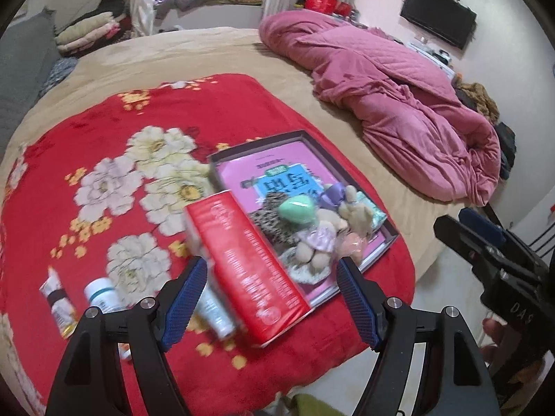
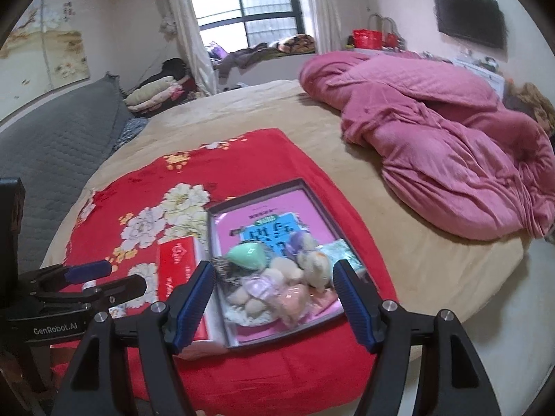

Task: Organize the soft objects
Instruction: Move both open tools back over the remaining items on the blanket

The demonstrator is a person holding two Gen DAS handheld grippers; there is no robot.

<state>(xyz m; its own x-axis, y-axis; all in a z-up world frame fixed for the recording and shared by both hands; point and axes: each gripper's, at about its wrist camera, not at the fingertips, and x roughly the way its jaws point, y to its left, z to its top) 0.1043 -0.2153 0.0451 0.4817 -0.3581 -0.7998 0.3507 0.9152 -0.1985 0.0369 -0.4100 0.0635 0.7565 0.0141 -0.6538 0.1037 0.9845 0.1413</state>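
A shallow dark tray (image 1: 305,135) (image 2: 222,312) with a pink printed sheet lies on the red floral blanket (image 1: 86,131) (image 2: 263,149). In it sit soft things: a green egg-shaped sponge (image 1: 296,209) (image 2: 248,256), beige plush toys (image 1: 355,213) (image 2: 314,267), a purple piece (image 1: 331,194) and a pink one (image 2: 293,300). A red box (image 1: 256,270) (image 2: 173,270) lies left of the tray. My left gripper (image 1: 272,298) is open above the red box. My right gripper (image 2: 272,303) is open above the tray's soft things. Both are empty.
A white bottle (image 1: 100,294), a small tube (image 1: 57,300) and another bottle (image 1: 215,312) lie on the blanket near the left gripper. A crumpled pink quilt (image 1: 399,104) (image 2: 433,131) covers the bed's right side. The floor lies beyond the bed's near edge.
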